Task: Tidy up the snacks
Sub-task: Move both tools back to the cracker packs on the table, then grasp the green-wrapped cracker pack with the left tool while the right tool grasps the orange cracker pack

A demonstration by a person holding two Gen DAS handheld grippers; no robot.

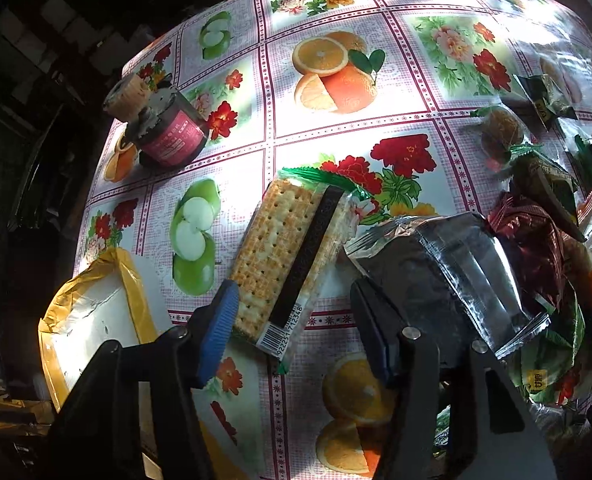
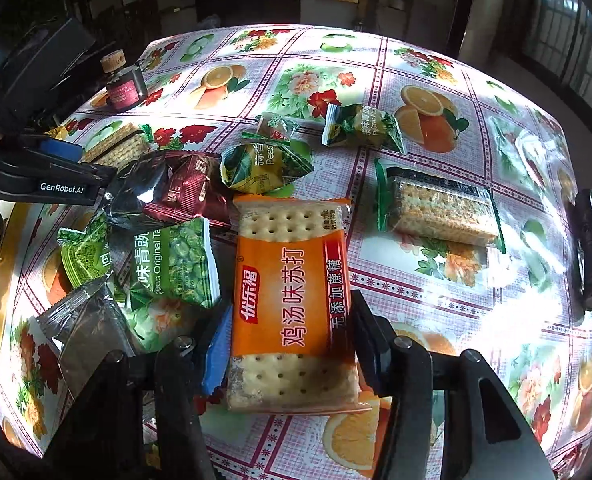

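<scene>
My left gripper (image 1: pixel 294 304) is open, its fingers on either side of the near end of a green-edged cracker pack (image 1: pixel 286 252) lying on the tablecloth; a silver foil pack (image 1: pixel 444 268) rests against its right finger. My right gripper (image 2: pixel 288 328) is open around an orange cracker pack (image 2: pixel 292 300) lying flat, the fingers close to both its sides. The left gripper also shows in the right wrist view (image 2: pixel 76 164). A heap of snack packets lies left of the orange pack: green pea bags (image 2: pixel 176 264), a maroon packet (image 2: pixel 192 192), a silver pack (image 2: pixel 88 328). Another cracker pack (image 2: pixel 440 208) lies to the right.
A yellow box (image 1: pixel 96 320) sits at the table's left edge. A dark jar with a cork lid (image 1: pixel 164 124) stands at the far left, seen too in the right wrist view (image 2: pixel 122 84). A black flashlight (image 2: pixel 590 248) lies at the right edge. Small green packets (image 2: pixel 360 128) lie mid-table.
</scene>
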